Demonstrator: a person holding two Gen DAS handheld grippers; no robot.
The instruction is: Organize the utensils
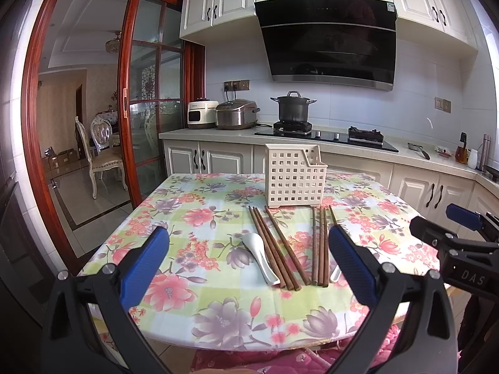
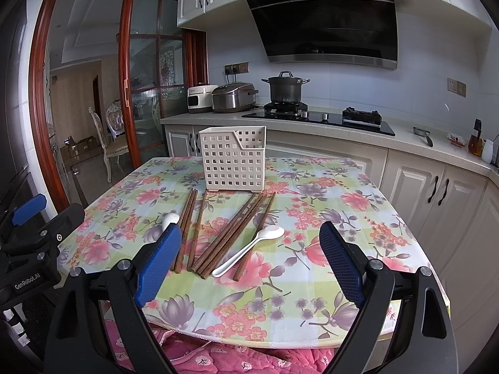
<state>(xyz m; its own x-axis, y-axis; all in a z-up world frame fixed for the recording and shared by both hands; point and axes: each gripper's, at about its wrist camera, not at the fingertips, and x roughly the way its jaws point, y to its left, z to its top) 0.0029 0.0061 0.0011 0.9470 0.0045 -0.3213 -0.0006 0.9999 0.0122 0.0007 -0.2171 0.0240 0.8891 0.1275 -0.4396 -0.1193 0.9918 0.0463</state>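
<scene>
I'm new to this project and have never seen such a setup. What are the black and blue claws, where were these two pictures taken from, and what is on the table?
The claws are two hand-held grippers, each with a camera looking along its fingers. One picture is from the left gripper, the other from the right gripper; each also glimpses the other at its edge. Both are open and hold nothing. On the flowered table stands an empty-looking white holder. In front of it lie brown chopsticks in two loose groups and two white spoons, one beside the right group, the other by the left group. Nothing is sorted yet.
</scene>
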